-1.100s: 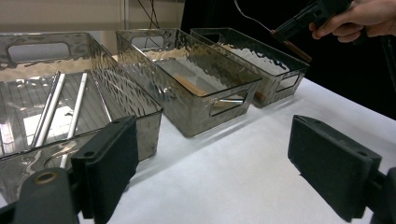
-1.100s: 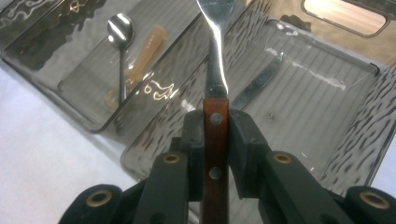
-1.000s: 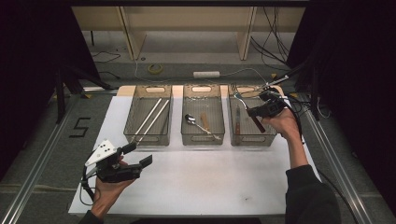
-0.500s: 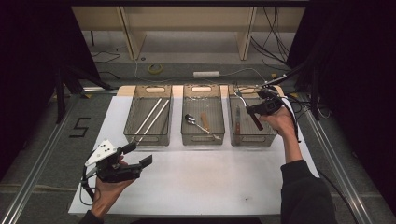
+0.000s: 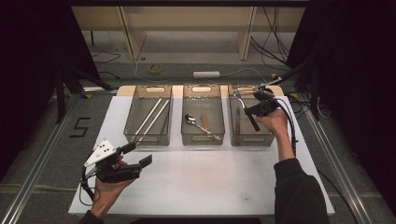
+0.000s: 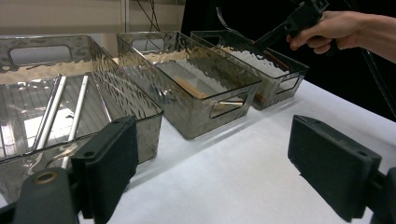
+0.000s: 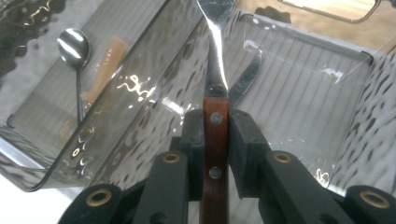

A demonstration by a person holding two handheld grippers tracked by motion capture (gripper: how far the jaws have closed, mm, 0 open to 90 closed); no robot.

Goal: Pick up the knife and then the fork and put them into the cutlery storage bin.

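tool (image 7: 215, 135) clamping wooden-handled fork (image 7: 215, 70), over clear bin (image 7: 299, 88)

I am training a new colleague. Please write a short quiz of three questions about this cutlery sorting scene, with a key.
1. True or false: the right gripper is shut on a fork with a wooden handle.
2. Which bin holds the spoon: A left, B middle, C right?
3. How do the jaws of the left gripper stand, and is anything between them?

Key
1. True.
2. B.
3. Open, nothing between them; it hovers over the white mat.
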